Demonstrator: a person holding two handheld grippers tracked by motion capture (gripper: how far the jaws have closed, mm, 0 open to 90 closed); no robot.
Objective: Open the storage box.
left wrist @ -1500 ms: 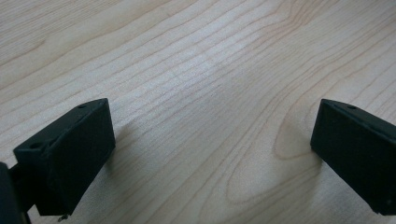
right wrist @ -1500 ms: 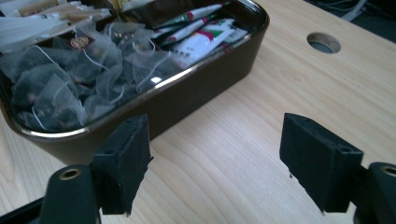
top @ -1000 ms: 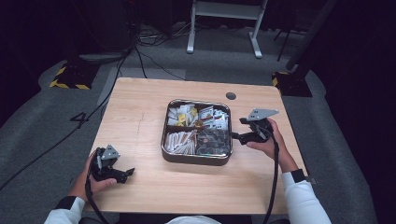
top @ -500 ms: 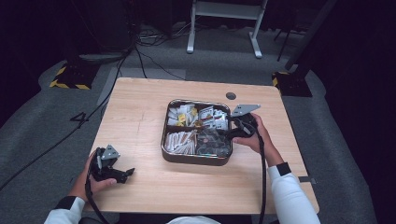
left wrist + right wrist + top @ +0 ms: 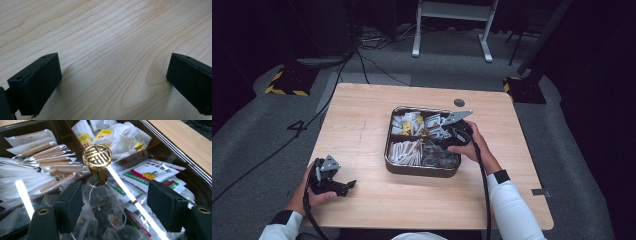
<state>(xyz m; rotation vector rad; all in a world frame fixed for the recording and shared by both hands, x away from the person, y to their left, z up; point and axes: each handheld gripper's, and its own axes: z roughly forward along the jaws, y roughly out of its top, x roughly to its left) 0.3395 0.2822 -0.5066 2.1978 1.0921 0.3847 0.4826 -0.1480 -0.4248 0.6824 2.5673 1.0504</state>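
A dark metal tray (image 5: 389, 150) with four compartments sits mid-table. It holds brown-striped stick packets (image 5: 47, 157), white and yellow sachets (image 5: 105, 133), green-printed packets (image 5: 147, 173) and clear tea bags (image 5: 105, 212). A gold round knob (image 5: 97, 156) stands at the tray's centre. My right gripper (image 5: 439, 145) hangs over the near right compartment. Seen from the right gripper view, the right gripper (image 5: 117, 205) is open; its jaws have just been closing a little, with the clear tea bags lying between them, unpressed. My left gripper (image 5: 347, 186) rests open on bare wood at the table's near left.
The wooden table (image 5: 362, 115) has a small dark round hole (image 5: 459, 102) behind the tray. Black cables (image 5: 362, 55) run across the grey floor beyond the far edge. A white stand (image 5: 452, 25) is at the back.
My right hand has moved left from beside the tray's right rim to over its right-hand compartments and dipped slightly. The left hand has stayed put.
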